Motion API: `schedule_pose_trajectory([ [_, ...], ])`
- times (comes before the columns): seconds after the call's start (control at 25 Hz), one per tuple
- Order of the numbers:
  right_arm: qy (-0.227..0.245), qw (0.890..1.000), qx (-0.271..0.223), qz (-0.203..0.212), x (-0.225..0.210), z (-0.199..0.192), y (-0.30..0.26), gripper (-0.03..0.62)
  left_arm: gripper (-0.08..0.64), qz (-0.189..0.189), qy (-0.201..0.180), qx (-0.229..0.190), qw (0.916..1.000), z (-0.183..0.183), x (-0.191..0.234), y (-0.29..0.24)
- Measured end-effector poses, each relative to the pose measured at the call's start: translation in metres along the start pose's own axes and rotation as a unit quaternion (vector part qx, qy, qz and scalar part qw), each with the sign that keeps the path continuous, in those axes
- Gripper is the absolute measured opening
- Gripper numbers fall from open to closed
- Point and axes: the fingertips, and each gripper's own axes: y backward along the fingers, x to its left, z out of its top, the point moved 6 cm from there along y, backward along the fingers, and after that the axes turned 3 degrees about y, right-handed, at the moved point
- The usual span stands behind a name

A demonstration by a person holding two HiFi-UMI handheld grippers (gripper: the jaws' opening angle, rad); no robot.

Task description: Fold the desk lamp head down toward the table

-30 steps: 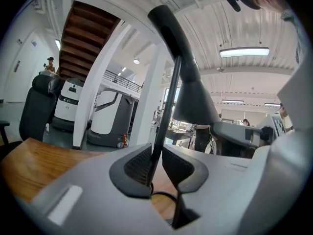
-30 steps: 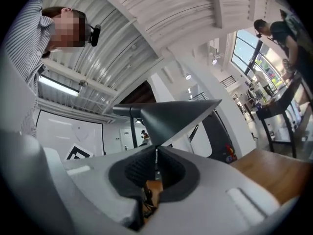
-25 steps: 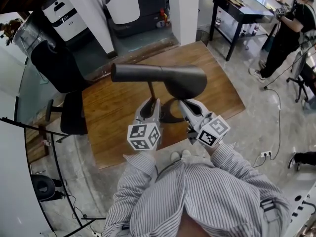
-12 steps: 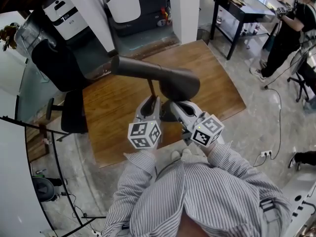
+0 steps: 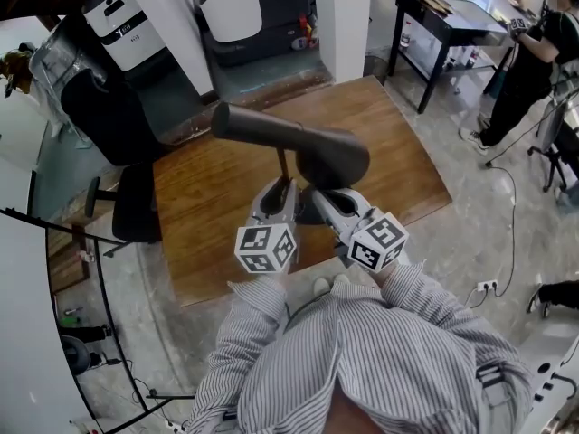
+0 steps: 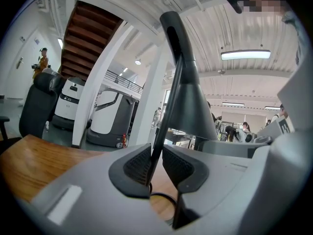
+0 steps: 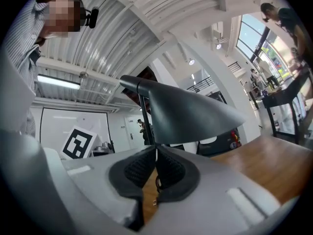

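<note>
A dark desk lamp stands on a wooden table point(image 5: 208, 197), close to the edge nearest the person. Its lamp head point(image 5: 298, 143) is a long cone lying roughly level above the tabletop, narrow end toward the upper left of the head view, wide end toward the right. A thin lamp stem point(image 5: 283, 165) runs down from under the head. The left gripper point(image 5: 280, 188) reaches in from the near side just below the head, and in the left gripper view its jaws are closed on the stem point(image 6: 164, 126), which passes upright between the pads. The right gripper point(image 5: 317, 193) sits just beside it, under the wide end of the cone. In the right gripper view its jaws are pinched almost together on the lower edge of the head point(image 7: 186, 116). The person's striped shirt point(image 5: 362, 351) fills the bottom of the head view. A black office chair point(image 5: 109, 125) stands left of the table, and another person point(image 5: 529, 52) stands by a black desk point(image 5: 452, 16) at the upper right.
</note>
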Motion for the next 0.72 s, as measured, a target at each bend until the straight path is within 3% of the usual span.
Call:
schedule_pose_trajectory([
  [0.12, 0.031, 0.998, 0.043, -0.018, -0.002, -0.01, 0.003, 0.009, 0.077, -0.006, 0.01, -0.005, 0.9999, 0.0, 0.001, 0.005],
  [0.32, 0.082, 0.992, 0.095, -0.025, 0.006, -0.02, 0.011, 0.009, 0.075, 0.002, -0.003, 0.004, 1.0, -0.007, -0.009, 0.025],
  [0.72, 0.081, 0.991, 0.104, 0.003, 0.018, -0.016, 0.019, 0.002, 0.006, -0.002, 0.023, 0.027, 0.9994, -0.034, -0.035, 0.048],
])
